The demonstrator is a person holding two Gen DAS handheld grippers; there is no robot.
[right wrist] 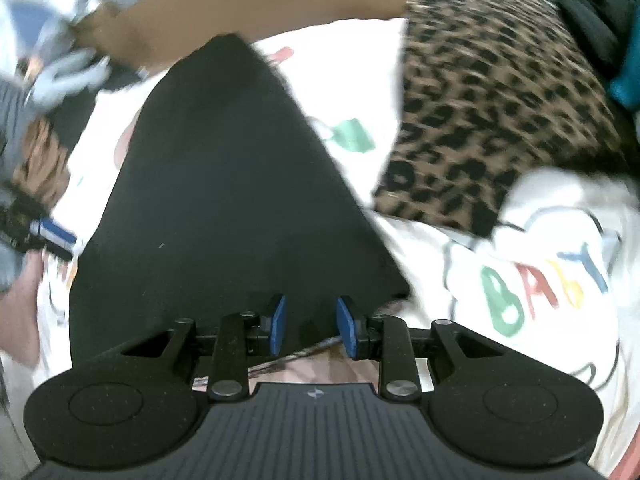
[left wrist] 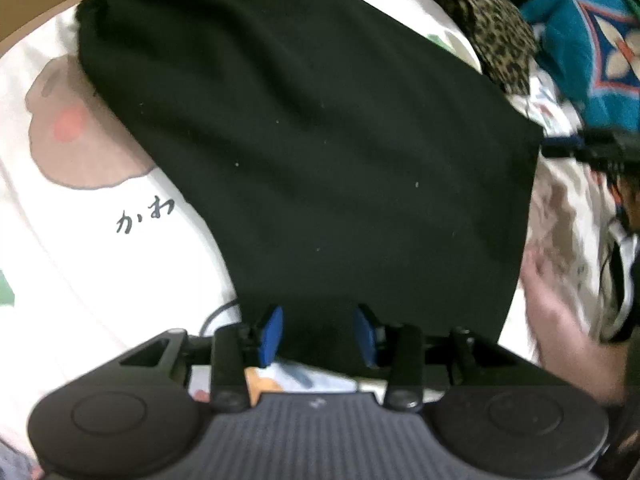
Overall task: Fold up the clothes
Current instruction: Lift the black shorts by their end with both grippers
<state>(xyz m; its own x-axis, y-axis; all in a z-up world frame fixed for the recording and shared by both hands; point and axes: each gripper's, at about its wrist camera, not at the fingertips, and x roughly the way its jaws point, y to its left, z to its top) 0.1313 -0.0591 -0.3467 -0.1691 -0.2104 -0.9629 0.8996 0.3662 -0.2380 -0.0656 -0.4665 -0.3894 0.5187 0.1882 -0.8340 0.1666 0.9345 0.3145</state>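
A black garment (left wrist: 312, 152) lies spread flat on a white printed bedsheet (left wrist: 80, 240). My left gripper (left wrist: 318, 334) is open, its blue pads (left wrist: 271, 334) apart over the garment's near edge. The right wrist view shows the same black garment (right wrist: 224, 208), narrowing toward the far end. My right gripper (right wrist: 311, 324) is open above the garment's near hem, blue pads (right wrist: 347, 326) apart, nothing between them. The left gripper also shows at the left edge of the right wrist view (right wrist: 48, 236).
A leopard-print cloth (right wrist: 496, 120) lies right of the black garment, also in the left wrist view (left wrist: 484, 16). A teal patterned cloth (left wrist: 592, 48) lies at far right. A brown board (right wrist: 260, 4) runs behind the bed. The sheet bears "BABY" lettering (right wrist: 540, 292).
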